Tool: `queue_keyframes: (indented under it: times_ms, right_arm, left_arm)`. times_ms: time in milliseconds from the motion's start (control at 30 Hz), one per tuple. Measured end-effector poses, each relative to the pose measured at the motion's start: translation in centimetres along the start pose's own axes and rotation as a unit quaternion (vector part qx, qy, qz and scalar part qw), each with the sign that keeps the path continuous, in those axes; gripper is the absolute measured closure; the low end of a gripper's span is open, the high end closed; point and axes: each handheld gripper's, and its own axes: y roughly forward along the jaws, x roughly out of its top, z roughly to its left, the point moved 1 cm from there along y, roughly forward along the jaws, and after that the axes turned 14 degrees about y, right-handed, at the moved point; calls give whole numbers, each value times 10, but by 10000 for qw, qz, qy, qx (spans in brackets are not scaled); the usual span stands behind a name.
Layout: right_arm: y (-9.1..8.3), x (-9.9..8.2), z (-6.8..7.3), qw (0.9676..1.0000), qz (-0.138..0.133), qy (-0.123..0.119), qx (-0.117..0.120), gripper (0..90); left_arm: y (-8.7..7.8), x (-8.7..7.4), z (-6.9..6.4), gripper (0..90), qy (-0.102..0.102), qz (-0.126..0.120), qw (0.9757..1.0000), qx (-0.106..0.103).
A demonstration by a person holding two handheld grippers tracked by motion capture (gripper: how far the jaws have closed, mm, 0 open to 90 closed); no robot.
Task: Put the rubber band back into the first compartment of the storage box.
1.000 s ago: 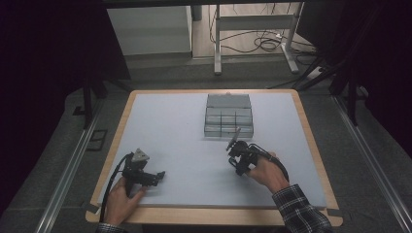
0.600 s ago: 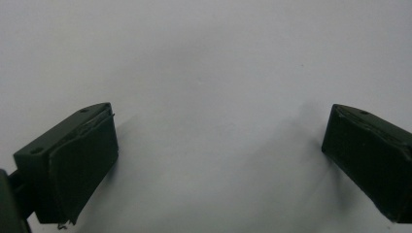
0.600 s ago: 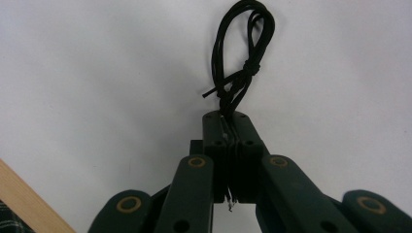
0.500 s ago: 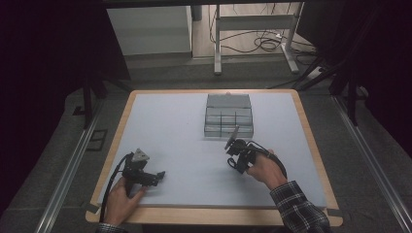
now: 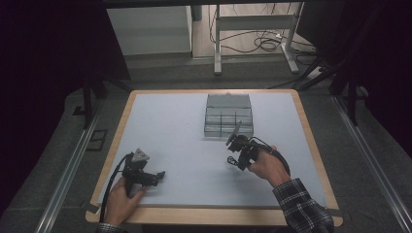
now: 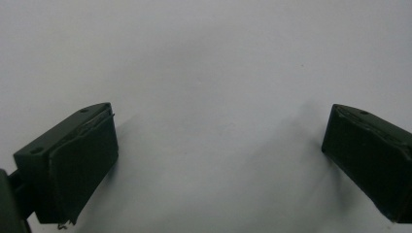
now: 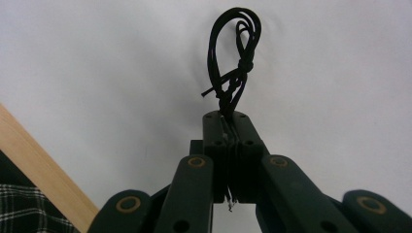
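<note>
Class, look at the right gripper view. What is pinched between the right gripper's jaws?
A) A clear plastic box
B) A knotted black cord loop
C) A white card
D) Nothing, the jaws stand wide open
B: the right gripper has its jaws pressed together on a knotted black cord loop that sticks out past their tips above the table.

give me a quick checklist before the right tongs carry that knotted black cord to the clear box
1. Grip on the black cord: right tongs shut on its end, jaws just closed. Ok.
2. Cord off the table: cannot tell.
3. Clear compartment box close ahead of the right tongs: ok.
4. Box lid open: cannot tell.
5. Left tongs open, nothing between them, well away from the box: ok.
</note>
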Motion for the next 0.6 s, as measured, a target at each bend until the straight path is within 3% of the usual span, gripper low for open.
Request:
queue_keyframes:
  times_ms: [333, 600]
  right_arm:
    - [-14, 2, -1, 10000, -70, -9, -19, 858]
    - [-21, 5, -4, 9989, -465, 98, 53, 858]
  left_arm:
    - [0, 0, 0, 0, 0, 0, 10000, -1]
    - [0, 0, 0, 0, 0, 0, 10000, 0]
